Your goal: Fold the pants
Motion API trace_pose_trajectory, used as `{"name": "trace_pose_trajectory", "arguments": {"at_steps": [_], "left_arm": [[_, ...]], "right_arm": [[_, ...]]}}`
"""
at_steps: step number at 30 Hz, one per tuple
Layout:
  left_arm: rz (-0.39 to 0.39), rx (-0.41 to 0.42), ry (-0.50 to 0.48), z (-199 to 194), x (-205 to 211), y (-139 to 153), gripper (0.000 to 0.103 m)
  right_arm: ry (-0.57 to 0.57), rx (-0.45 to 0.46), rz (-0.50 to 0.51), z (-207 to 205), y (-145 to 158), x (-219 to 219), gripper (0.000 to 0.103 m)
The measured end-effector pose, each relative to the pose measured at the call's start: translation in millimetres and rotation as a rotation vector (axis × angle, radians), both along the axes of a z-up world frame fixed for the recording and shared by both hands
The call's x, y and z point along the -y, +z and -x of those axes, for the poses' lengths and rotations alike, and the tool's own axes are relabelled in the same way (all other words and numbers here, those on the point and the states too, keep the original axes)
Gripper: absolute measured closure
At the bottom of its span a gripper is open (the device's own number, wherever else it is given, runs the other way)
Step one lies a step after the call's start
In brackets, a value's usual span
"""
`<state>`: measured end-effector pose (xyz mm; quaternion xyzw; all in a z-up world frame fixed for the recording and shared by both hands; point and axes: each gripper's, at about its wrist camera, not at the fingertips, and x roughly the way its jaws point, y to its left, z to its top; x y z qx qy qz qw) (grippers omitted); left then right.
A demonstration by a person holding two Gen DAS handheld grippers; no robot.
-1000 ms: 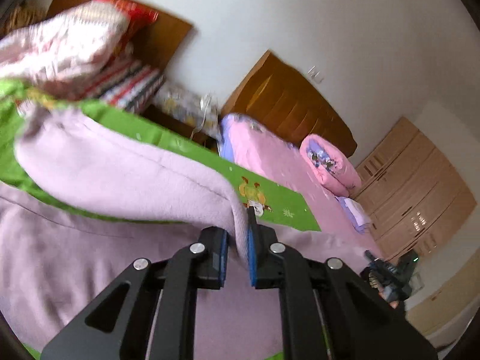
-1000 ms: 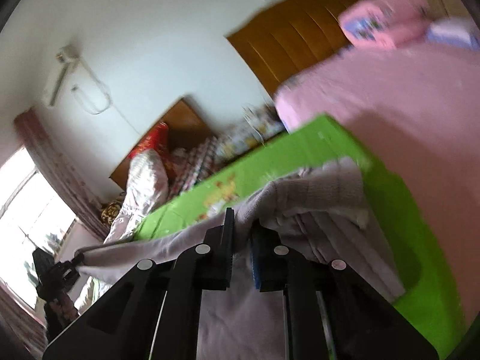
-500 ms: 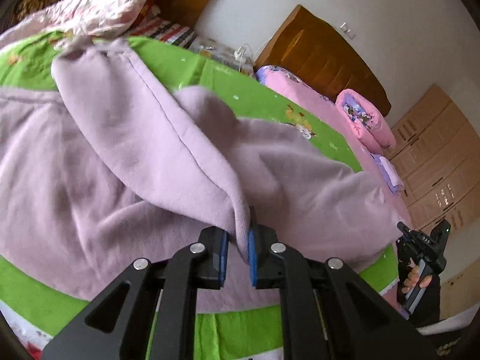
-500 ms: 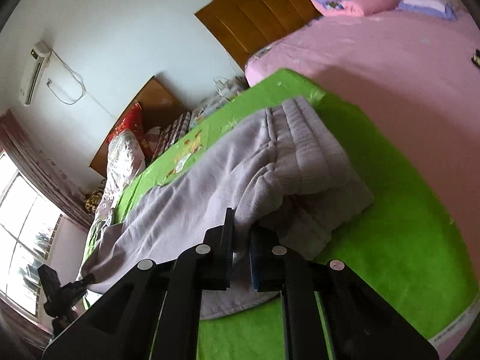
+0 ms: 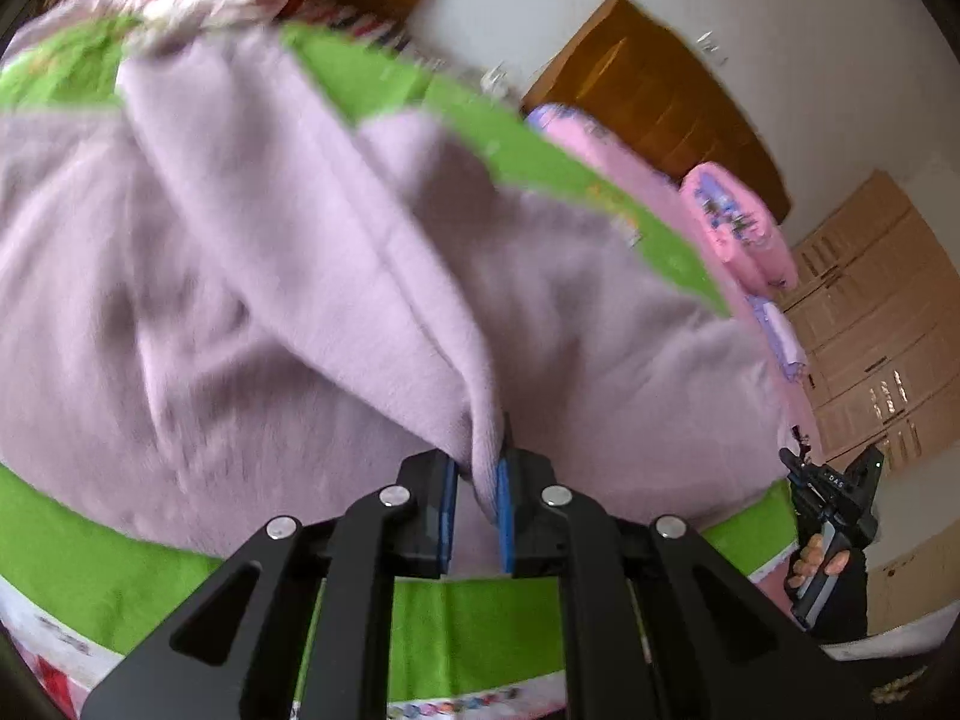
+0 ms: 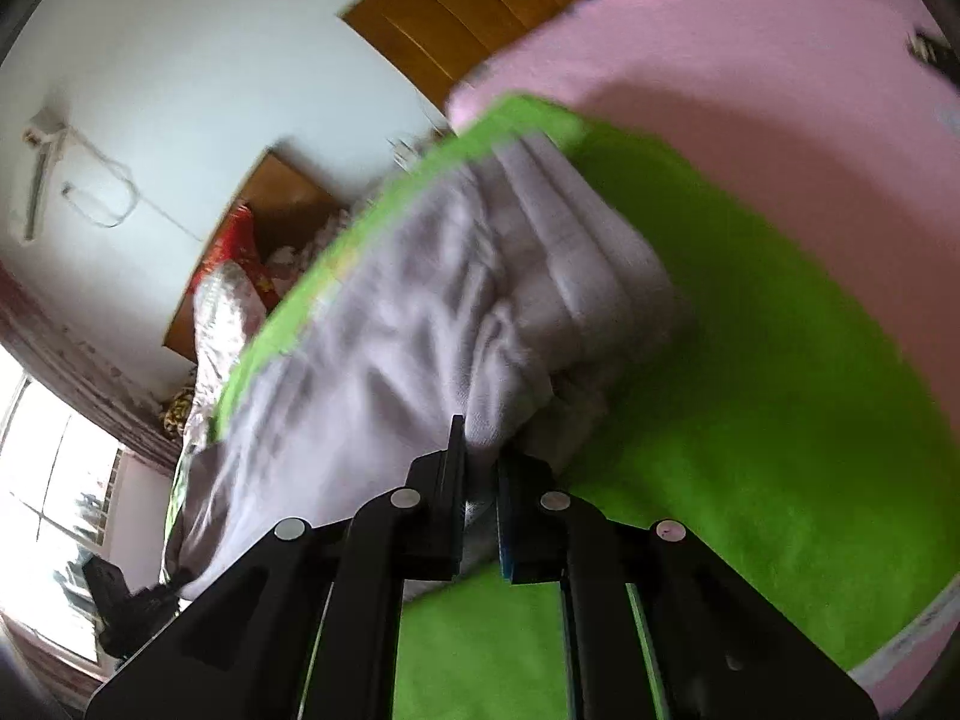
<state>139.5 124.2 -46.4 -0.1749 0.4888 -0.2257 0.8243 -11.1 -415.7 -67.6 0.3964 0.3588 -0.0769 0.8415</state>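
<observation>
The lilac pants (image 5: pixel 252 276) lie spread over a green mat (image 5: pixel 96 564) on the bed, and each end of them is pinched in a pair of tongs.

From the left wrist view, the left tongs (image 5: pixel 477 498) are clamped narrow on a fold of the pants' edge, which rises as a ridge straight up from the blue pads (image 5: pixel 445 510). A strip of bare green mat runs between the cloth and the near edge of the bed, where a patterned border shows. Further right the mat ends against a pink bedspread (image 5: pixel 624 162) with a rolled pink quilt (image 5: pixel 738 228) on it, then wooden wardrobes (image 5: pixel 882 324). At the far right a gloved hand (image 5: pixel 831 576) grips the other tool; the small white lettering on it is too small to read.

From the right wrist view, the right tongs (image 6: pixel 480 510) are likewise closed tight on a bunched, ribbed end of the pants (image 6: pixel 468 312). To the right of that bunch the green mat (image 6: pixel 780 420) lies broad and bare up to the pink bedspread (image 6: pixel 750 60). Both views are blurred.
</observation>
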Motion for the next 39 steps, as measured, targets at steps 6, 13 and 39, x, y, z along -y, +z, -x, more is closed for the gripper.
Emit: {"name": "trace_pose_trajectory", "arguments": {"at_steps": [6, 13, 39], "left_arm": [[0.065, 0.001, 0.011, 0, -5, 3, 0.07], [0.149, -0.009, 0.015, 3, 8, -1, 0.056], [0.002, 0.061, -0.009, 21, 7, 8, 0.092]], "right_arm": [[0.009, 0.052, -0.115, 2, 7, 4, 0.061], [0.127, 0.094, -0.294, 2, -5, -36, 0.062], [0.241, 0.051, -0.107, -4, 7, -92, 0.093]]}}
